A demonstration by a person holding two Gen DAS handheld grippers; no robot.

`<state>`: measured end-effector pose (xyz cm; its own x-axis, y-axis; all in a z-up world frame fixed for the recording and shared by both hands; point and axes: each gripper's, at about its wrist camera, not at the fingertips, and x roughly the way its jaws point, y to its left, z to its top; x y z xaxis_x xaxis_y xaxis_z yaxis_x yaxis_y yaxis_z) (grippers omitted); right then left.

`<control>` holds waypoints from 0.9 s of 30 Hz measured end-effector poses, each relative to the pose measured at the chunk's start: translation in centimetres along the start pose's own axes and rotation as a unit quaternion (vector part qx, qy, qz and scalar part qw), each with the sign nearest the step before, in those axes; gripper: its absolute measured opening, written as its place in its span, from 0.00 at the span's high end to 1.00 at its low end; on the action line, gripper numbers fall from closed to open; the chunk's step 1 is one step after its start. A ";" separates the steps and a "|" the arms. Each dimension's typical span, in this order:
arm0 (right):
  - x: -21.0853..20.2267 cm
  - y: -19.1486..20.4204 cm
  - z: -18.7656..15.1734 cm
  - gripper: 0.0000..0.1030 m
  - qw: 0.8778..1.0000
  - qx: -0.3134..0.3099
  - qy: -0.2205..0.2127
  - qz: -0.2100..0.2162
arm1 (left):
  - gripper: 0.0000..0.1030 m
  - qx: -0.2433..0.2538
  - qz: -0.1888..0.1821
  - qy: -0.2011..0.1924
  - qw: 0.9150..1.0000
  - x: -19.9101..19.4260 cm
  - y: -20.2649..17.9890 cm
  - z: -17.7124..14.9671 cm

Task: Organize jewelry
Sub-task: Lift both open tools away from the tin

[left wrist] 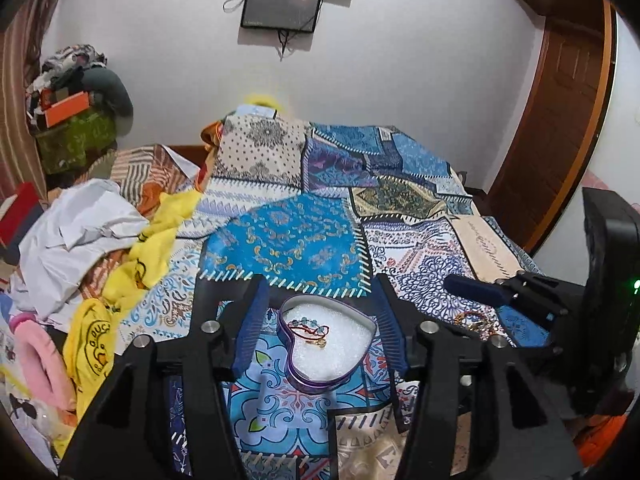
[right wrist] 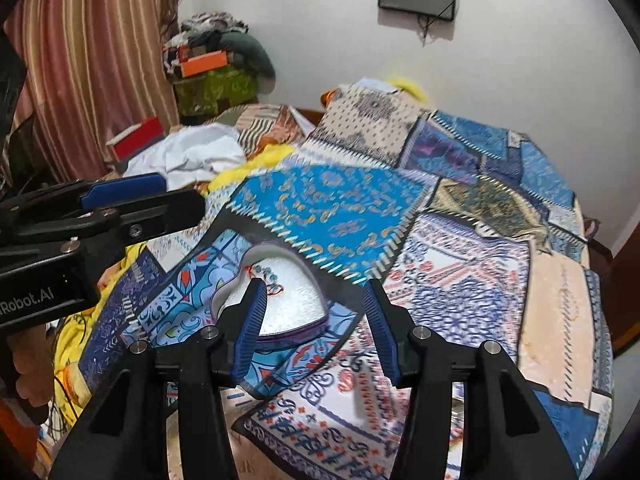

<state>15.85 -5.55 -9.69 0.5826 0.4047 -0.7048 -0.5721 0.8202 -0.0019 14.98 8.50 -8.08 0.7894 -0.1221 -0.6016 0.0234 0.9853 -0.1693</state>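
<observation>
I'm working in a bedroom at home: I'm looking over a bed under a patchwork bedspread (left wrist: 320, 216), crumpled clothes (left wrist: 80, 236), striped curtains (right wrist: 92, 60), a wooden door (left wrist: 560, 120), a wall-mounted screen (left wrist: 282, 6).

heart-shaped tin (left wrist: 362, 360): glossy purple metal, lined with white foam | bedspread (left wrist: 296, 236): matt printed cloth | left gripper (left wrist: 324, 300): matt black plastic, ribbed blue pads, bright metal bolts | door (left wrist: 560, 120): smooth brown wood
</observation>
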 end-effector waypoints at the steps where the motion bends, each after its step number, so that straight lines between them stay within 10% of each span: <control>1: -0.4 -0.2 0.1 0.55 1.000 0.001 -0.005 -0.003 | 0.44 0.003 0.002 -0.004 1.000 -0.4 -0.2 0.1; 13: -5.7 -3.7 -1.0 0.51 0.998 0.034 -0.055 -0.029 | 0.29 0.034 -0.001 -0.016 0.999 -2.2 -4.3 -0.1; 27: -8.9 -11.8 -5.9 0.50 0.989 0.111 -0.042 -0.094 | 0.22 0.050 -0.042 0.057 0.996 3.3 -9.8 -2.4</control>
<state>13.99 -21.21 -7.58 0.7178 0.2603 -0.6458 -0.3138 0.9489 0.0337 15.88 -1.88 -10.31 0.7080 -0.2119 -0.6737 0.1514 0.9773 -0.1482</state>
